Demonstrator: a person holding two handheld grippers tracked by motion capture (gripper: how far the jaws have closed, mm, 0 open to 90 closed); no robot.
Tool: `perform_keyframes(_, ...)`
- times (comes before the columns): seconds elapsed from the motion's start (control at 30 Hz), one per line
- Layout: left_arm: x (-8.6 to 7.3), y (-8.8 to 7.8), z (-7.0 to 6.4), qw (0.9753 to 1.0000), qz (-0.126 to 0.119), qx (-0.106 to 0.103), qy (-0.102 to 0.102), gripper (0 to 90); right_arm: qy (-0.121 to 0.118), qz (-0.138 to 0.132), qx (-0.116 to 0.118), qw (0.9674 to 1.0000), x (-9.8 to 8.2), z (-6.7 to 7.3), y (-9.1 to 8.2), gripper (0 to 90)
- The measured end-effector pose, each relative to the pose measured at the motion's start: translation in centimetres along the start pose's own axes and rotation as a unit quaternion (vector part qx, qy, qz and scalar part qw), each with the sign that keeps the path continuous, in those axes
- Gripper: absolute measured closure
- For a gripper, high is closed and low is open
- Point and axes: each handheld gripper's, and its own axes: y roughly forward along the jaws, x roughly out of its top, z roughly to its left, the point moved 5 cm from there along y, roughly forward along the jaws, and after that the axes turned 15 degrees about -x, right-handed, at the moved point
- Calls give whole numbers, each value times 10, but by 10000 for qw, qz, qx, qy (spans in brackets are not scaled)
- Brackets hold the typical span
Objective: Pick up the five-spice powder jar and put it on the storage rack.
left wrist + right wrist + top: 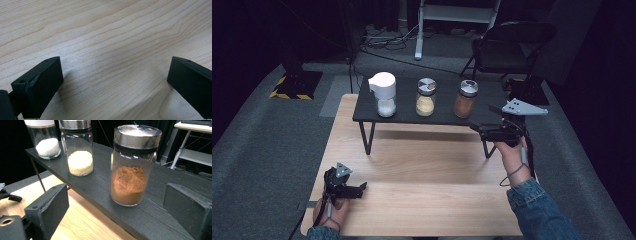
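Left gripper (pixel 362 187) rests low over the table (pixel 422 200) at its near left corner, jaws wide, nothing between them. Brown jar (pixel 133 167) stands upright, long axis vertical, lid up, at the right end of the black shelf (pixel 105 182), rightmost of three jars. Right gripper (pixel 477 128) faces it, level, jaws wide; the jar sits just ahead of the gap, untouched. Clear glass, steel lid, reddish-brown powder about half full
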Motion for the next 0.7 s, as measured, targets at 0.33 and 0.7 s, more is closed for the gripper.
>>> perform_keyframes(0.33,0,0,0,10000,-3,-3,4,3,-149,81,-40,9998,-12,-2,-11,61)
perform_keyframes(0.7,0,0,0,10000,-5,-3,5,3,-488,173,-96,9986,-27,8,-15,61)
